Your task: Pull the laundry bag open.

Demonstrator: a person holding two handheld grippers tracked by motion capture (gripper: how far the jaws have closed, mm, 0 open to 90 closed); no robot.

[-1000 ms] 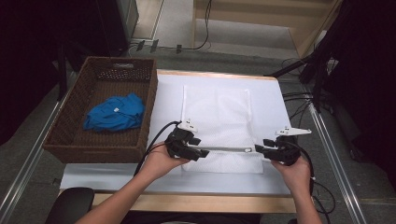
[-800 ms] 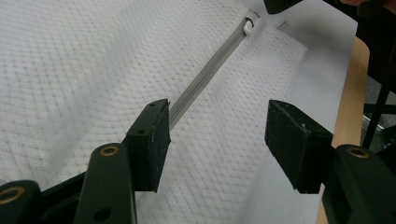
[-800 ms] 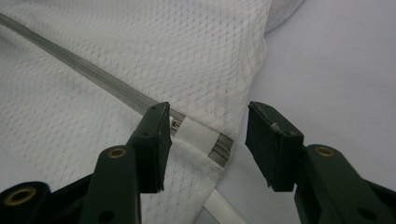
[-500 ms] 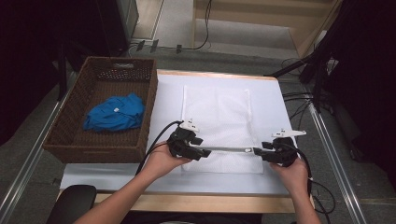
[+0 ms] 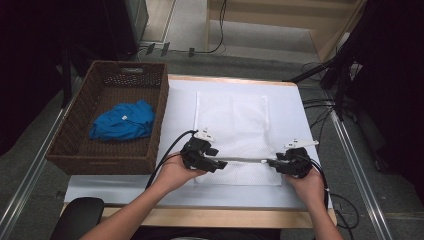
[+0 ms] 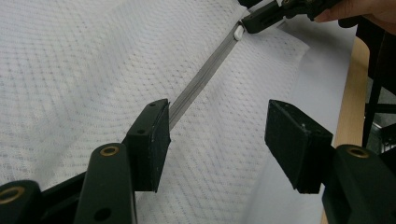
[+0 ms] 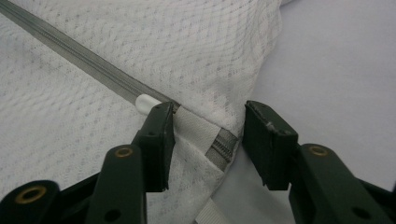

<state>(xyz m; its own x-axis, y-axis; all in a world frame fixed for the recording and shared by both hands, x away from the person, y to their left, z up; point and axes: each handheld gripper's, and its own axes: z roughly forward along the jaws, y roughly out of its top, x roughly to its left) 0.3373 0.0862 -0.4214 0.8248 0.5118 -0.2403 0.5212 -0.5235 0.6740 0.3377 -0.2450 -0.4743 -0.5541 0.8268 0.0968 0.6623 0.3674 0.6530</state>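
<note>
1. Wicker basket (image 5: 107, 150) at the far left of the table (image 5: 290, 100), blue garment (image 5: 122, 121) heaped inside, well apart from both grippers.
2. White mesh bag (image 5: 230, 115) flat in mid-table, zipper (image 5: 247, 160) running across its near end.
3. Left gripper (image 6: 217, 135) at the zipper's left end: jaws wide, angled down onto the mesh, zipper tape passing just beside one pad. Probably pinching nothing, though the pad hides the contact.
4. Right gripper (image 7: 208, 140) at the zipper's right end: jaws just now narrowing, zipper pull (image 7: 147, 101) and end tab between them, one pad touching, the other apart — no grip yet.
5. Step in hand, by judgement: taking hold of the pull to open the bag. Next move calls for closing the right jaws squarely on the pull, clamping the left on the fabric as an anchor, then drawing the pull leftward — steadily, without bunching the mesh.
</note>
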